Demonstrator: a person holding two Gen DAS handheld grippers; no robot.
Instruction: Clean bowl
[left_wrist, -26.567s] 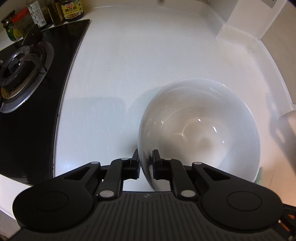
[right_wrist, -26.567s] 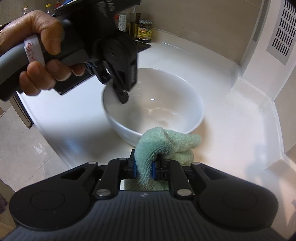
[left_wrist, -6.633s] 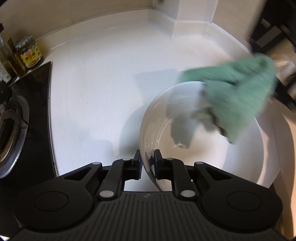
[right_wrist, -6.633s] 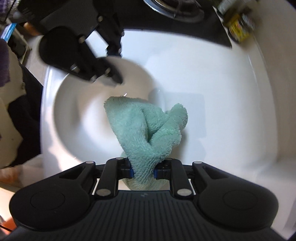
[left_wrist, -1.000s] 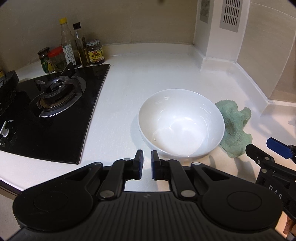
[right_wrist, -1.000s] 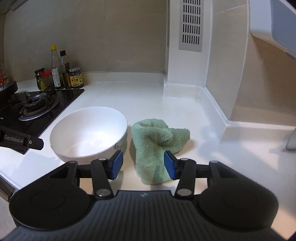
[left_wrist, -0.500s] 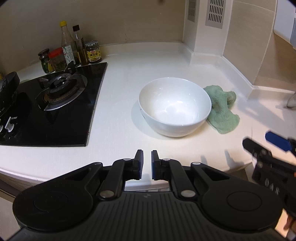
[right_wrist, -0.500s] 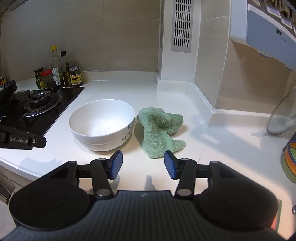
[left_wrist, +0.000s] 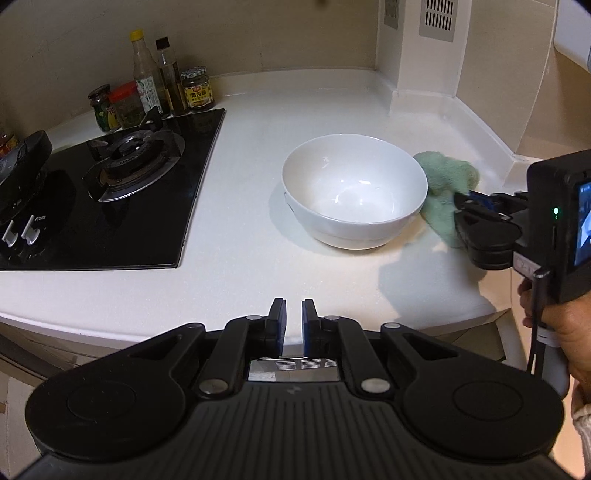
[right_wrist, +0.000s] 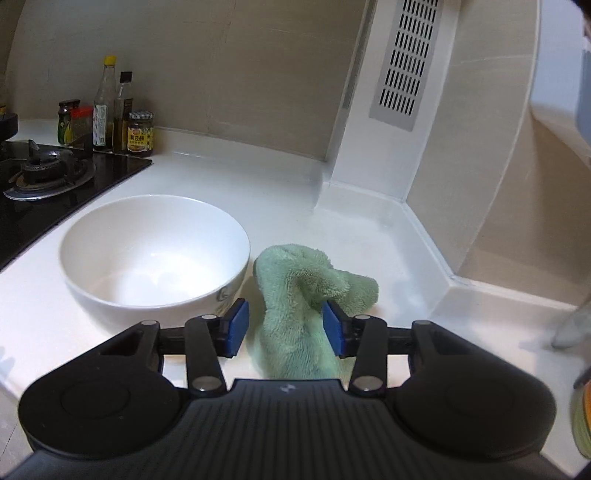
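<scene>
White bowl (left_wrist: 354, 192) upright and empty on the table (left_wrist: 258, 147), about mid-table, right of the black stove (left_wrist: 110, 206). Green towel (right_wrist: 295, 295) lies crumpled just beside the bowl on its right-edge side. Right tool (right_wrist: 284, 314) jaws wide apart but closing, towel between them, not yet pinched. Left tool (left_wrist: 293, 317) over the table's front edge, jaws nearly together with a narrow gap, nothing in it.

white bowl (right_wrist: 155, 254), green towel (right_wrist: 299, 306), black hob (left_wrist: 110, 206), white counter (left_wrist: 258, 273)
</scene>
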